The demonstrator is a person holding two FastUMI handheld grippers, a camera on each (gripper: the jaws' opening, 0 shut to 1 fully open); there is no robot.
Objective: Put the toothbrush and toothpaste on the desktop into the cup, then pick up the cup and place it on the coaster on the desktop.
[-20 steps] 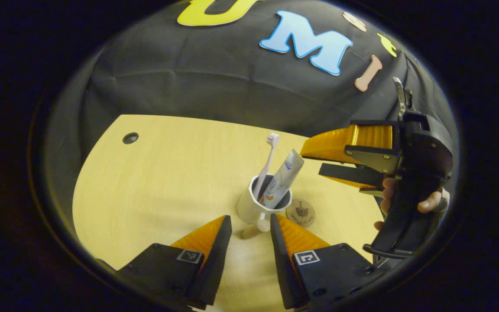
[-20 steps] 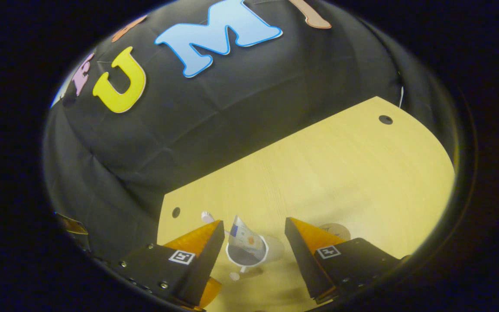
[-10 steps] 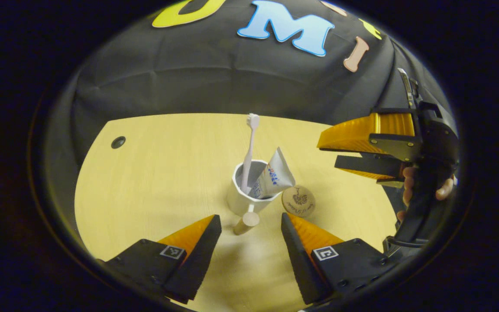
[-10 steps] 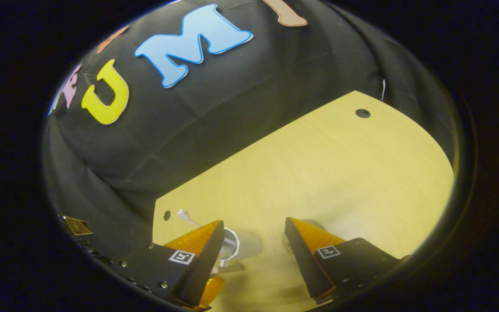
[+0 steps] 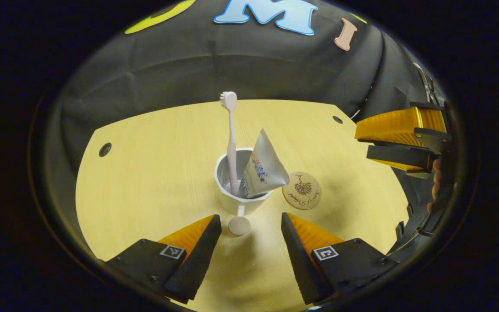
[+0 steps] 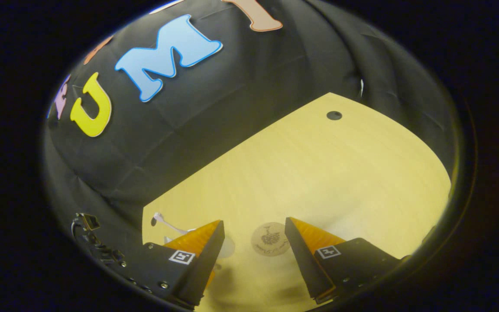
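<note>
So the white cup (image 5: 237,197) sits on the wooden desk (image 5: 154,182) with the toothbrush (image 5: 231,130) standing up in it and the toothpaste (image 5: 261,170) tube leaning beside it. The round coaster (image 5: 302,196) lies just right of the cup, not under it. The left gripper (image 5: 249,223) hangs right in front of the cup, fingers spread wide, holding nothing. The right gripper (image 6: 253,229) is off to the side above the coaster, also open and empty.
</note>
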